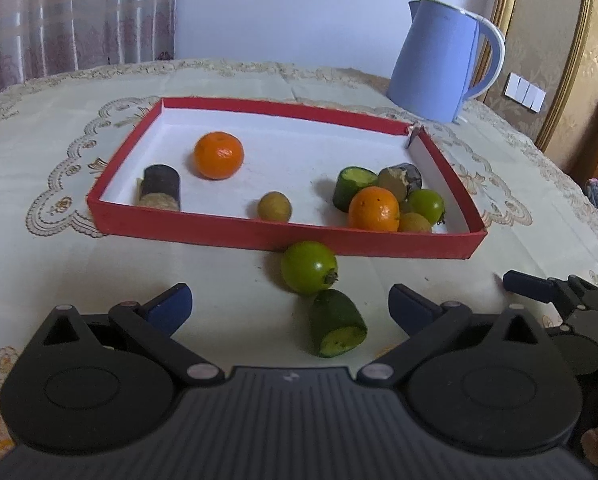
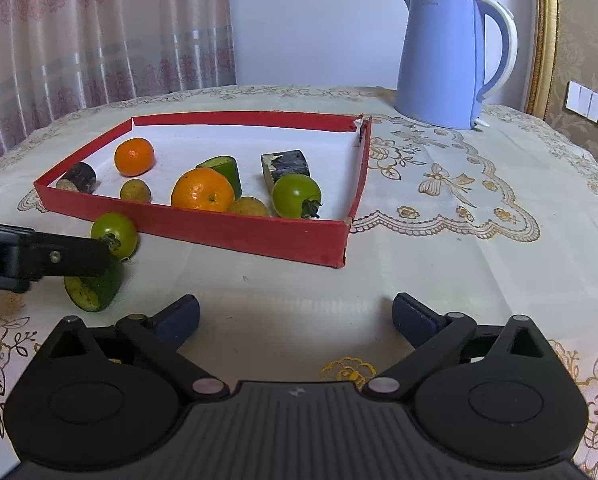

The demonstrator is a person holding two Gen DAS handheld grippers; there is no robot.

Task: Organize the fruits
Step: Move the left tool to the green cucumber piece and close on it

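Observation:
A red tray (image 1: 283,236) (image 2: 259,236) with a white floor holds two oranges (image 1: 218,155) (image 1: 373,208), a green tomato (image 1: 426,205) (image 2: 296,195), cucumber and dark sugarcane pieces and small brown fruits. Outside its near wall, on the tablecloth, lie a green tomato (image 1: 308,267) (image 2: 114,231) and a cucumber piece (image 1: 338,324) (image 2: 93,286). My left gripper (image 1: 291,306) is open, with the cucumber piece lying between its blue pads, untouched. My right gripper (image 2: 297,316) is open over bare cloth, nothing between its pads. One of the left gripper's fingers (image 2: 71,256) crosses the right wrist view.
A blue electric kettle (image 1: 439,64) (image 2: 447,60) stands behind the tray's right corner. The round table carries an embroidered cloth (image 2: 459,200). Curtains hang at the back left; a gold-framed wall and light switches (image 2: 589,103) are at the right.

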